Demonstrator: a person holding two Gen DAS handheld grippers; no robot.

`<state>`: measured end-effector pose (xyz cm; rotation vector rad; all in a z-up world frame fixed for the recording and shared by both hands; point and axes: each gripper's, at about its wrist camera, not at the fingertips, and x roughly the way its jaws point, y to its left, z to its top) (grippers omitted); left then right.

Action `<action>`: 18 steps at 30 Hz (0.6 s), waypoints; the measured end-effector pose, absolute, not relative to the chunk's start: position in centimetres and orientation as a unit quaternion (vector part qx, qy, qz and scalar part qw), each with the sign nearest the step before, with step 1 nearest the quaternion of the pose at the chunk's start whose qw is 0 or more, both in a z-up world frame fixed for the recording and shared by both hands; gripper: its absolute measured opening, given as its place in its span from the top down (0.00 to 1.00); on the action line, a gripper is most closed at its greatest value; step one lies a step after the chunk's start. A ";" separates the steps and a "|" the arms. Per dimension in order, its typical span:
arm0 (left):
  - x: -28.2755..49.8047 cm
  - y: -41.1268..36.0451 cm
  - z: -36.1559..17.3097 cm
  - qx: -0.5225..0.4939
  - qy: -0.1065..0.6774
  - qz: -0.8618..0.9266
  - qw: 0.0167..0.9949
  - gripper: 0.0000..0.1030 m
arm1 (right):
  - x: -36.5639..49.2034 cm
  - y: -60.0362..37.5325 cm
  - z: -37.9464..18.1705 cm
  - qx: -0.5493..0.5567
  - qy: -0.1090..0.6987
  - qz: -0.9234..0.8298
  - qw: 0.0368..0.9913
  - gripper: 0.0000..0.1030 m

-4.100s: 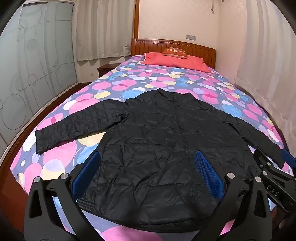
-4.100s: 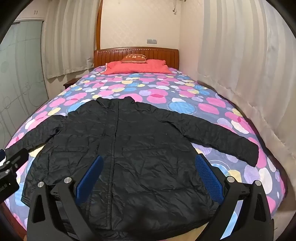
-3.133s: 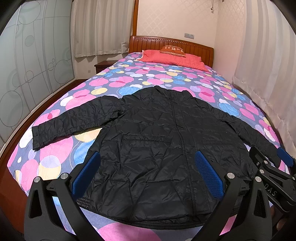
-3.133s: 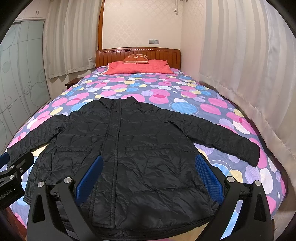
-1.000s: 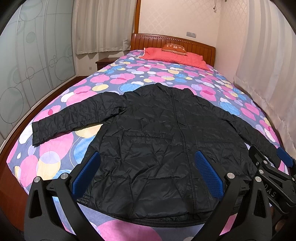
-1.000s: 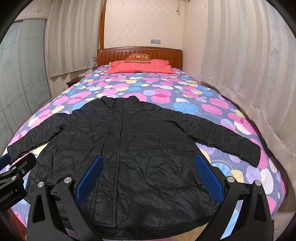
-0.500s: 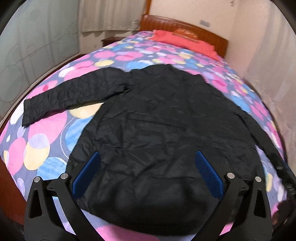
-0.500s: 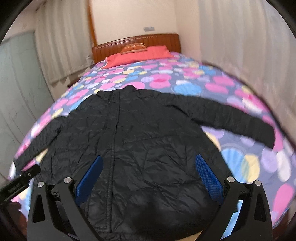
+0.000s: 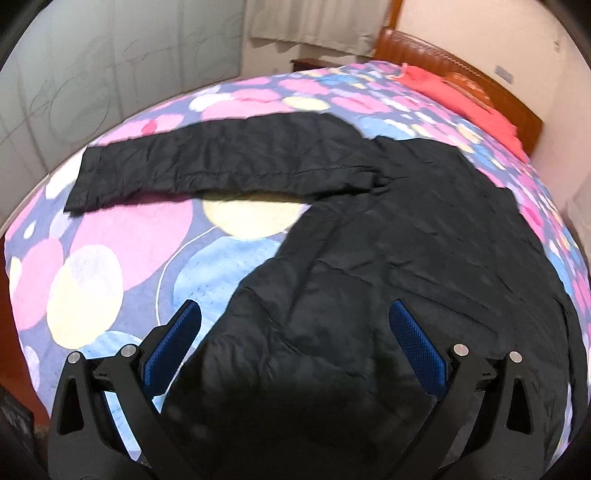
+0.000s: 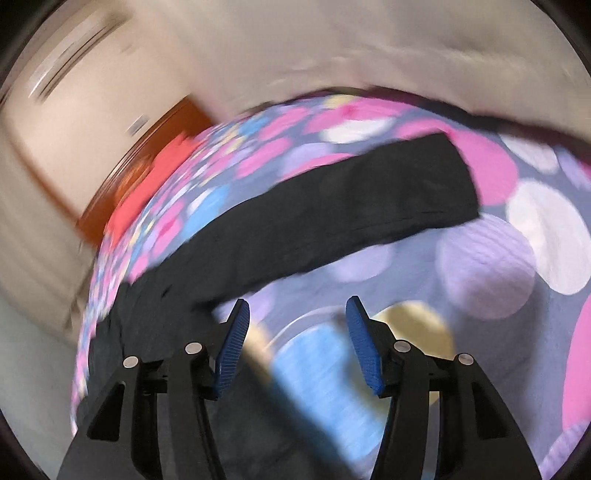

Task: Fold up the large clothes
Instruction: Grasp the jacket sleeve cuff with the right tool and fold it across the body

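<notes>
While spread flat, jacket: laid on bed, sleeves out.
Left gripper: jaws held wide apart above hem, nothing gripped.
Right gripper: jaws closing, only bed between.

Left hand-held gripper wide; right hand-held gripper closing

A bed with a dotted pink-and-blue cover fills the room. Wooden headboard at two o'clock, frosted glass panels at ten, curtain at twelve.
</notes>
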<state>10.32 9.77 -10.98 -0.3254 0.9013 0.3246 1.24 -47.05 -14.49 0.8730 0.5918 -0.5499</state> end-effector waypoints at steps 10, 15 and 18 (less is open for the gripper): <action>11.6 11.0 -14.1 -0.154 0.455 0.198 0.854 0.02 | 0.3 -54.8 -19.3 0.531 0.200 -0.296 0.768 0.43; 11.7 11.1 -14.9 -0.154 0.460 0.199 0.851 0.02 | 0.2 -56.3 -19.8 0.541 0.137 -0.308 0.771 0.31; 11.7 11.2 -15.3 -0.157 0.462 0.198 0.850 0.02 | 0.2 -56.8 -19.9 0.536 0.114 -0.322 0.772 0.42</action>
